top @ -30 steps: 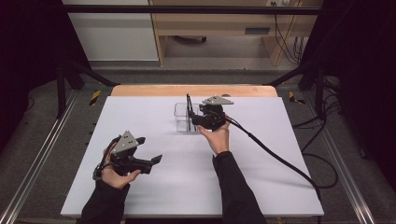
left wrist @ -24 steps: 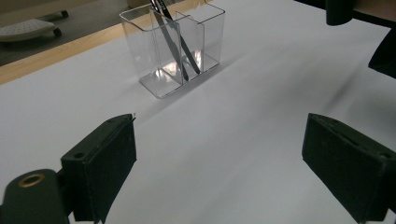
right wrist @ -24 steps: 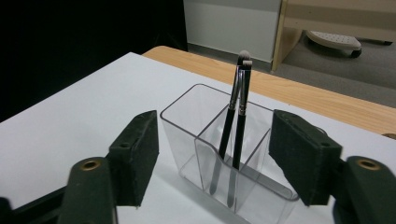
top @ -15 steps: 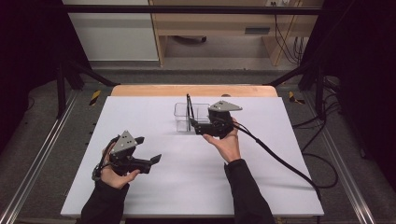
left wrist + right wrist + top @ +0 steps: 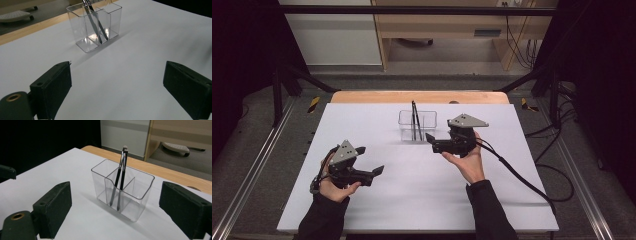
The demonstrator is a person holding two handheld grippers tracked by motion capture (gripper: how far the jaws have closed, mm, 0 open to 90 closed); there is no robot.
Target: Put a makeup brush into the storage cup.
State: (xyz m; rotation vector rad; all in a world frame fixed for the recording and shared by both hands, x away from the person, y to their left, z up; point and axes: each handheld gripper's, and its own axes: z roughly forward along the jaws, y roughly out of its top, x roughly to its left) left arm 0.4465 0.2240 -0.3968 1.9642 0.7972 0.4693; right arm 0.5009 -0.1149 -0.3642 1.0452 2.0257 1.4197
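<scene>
Brushes (image 5: 121,176), two slim dark-handled ones, stand tilted in the middle compartment of the clear organizer (image 5: 417,125), straight ahead of my right gripper (image 5: 430,139), whose jaws have just been opening and now stand wide with nothing between them. My left gripper (image 5: 377,171) sits farther back, jaws wide and empty too. Through the clear walls I cannot make out where the handle ends rest.

A lab, by the look of it. Black curtains (image 5: 242,75) and a metal frame (image 5: 257,165) surround a white tabletop (image 5: 412,200). Cables (image 5: 557,175) trail over the floor.
</scene>
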